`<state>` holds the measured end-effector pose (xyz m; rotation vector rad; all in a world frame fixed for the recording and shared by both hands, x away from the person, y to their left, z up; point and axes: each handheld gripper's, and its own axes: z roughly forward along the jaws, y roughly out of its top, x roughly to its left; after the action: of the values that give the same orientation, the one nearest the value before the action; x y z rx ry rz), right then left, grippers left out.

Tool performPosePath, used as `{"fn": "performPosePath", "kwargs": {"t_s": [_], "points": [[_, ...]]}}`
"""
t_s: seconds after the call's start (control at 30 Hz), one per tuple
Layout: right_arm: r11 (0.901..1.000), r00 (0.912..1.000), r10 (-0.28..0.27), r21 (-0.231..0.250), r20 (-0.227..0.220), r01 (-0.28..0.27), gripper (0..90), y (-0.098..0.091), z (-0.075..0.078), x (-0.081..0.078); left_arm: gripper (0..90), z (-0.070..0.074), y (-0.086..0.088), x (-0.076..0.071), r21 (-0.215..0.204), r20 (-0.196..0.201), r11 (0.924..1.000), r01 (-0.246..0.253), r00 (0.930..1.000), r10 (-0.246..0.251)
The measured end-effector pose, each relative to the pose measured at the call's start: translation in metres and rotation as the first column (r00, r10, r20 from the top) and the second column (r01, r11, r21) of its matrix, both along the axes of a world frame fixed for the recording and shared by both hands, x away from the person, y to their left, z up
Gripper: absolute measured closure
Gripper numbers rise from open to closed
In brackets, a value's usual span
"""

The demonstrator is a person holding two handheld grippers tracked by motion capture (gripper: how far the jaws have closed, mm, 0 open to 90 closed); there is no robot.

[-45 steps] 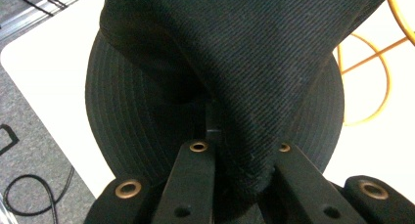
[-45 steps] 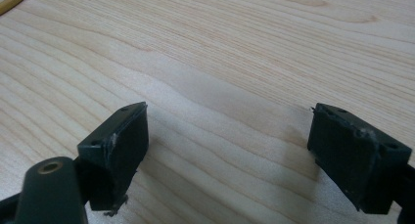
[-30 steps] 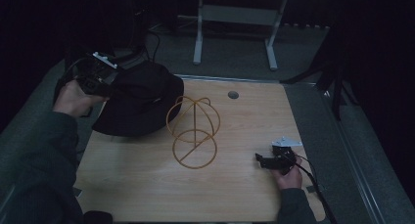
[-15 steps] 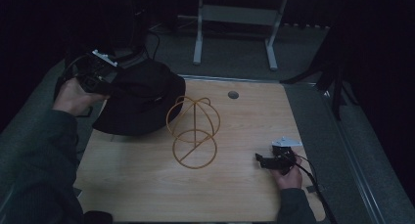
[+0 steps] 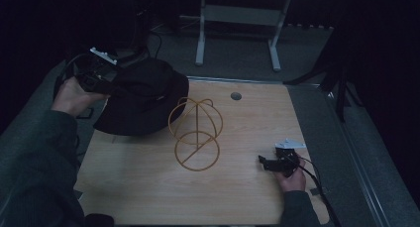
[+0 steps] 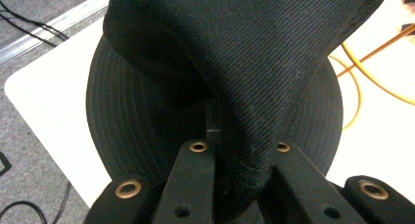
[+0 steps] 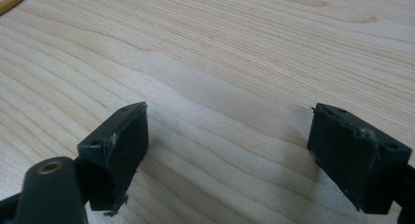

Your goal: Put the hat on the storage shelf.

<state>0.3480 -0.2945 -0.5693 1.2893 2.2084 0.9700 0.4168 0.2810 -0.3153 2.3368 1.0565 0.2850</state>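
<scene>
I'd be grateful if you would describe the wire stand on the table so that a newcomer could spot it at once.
Start from the light wooden table and look to its middle. Just right of the black hat pinched in the left gripper stands the wire stand: thin golden hoops crossing above a round base ring. It alone there is see-through and yellow.

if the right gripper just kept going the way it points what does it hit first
Probably the gold wire stand. The right gripper lies low over the table, jaws open and empty, pointing left towards the stand's base ring; bare wood lies between, though the exact line is uncertain.
</scene>
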Motion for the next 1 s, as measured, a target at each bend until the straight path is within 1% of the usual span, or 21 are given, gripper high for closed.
{"fn": "performPosePath", "kwargs": {"t_s": [0.4, 0.47, 0.73, 0.87, 1.0], "points": [[1.0000, 1.0000, 0.000, 0.000, 0.000, 0.000, 15.3, 0.000, 0.000, 0.000, 87.9, 0.010, 0.003, -0.001, -0.012, 0.030, 0.9998, -0.016, 0.9994, 0.016], [1.0000, 1.0000, 0.000, 0.000, 0.000, 0.000, 15.3, 0.000, 0.000, 0.000, 87.9, 0.012, 0.004, -0.002, -0.021, 0.036, 0.9995, -0.022, 0.9991, 0.023], [1.0000, 1.0000, 0.000, 0.000, 0.000, 0.000, 15.3, 0.000, 0.000, 0.000, 87.9, 0.022, 0.007, -0.004, -0.035, 0.049, 0.9992, -0.019, 0.9986, 0.021], [1.0000, 1.0000, 0.000, 0.000, 0.000, 0.000, 15.4, 0.000, 0.000, 0.000, 87.9, 0.025, 0.008, -0.005, -0.033, 0.055, 0.9993, -0.019, 0.9983, 0.021], [1.0000, 1.0000, 0.000, 0.000, 0.001, 0.000, 15.4, 0.000, 0.000, 0.000, 87.9, 0.026, 0.009, -0.005, -0.041, 0.066, 0.9989, -0.025, 0.9974, 0.028]]}}
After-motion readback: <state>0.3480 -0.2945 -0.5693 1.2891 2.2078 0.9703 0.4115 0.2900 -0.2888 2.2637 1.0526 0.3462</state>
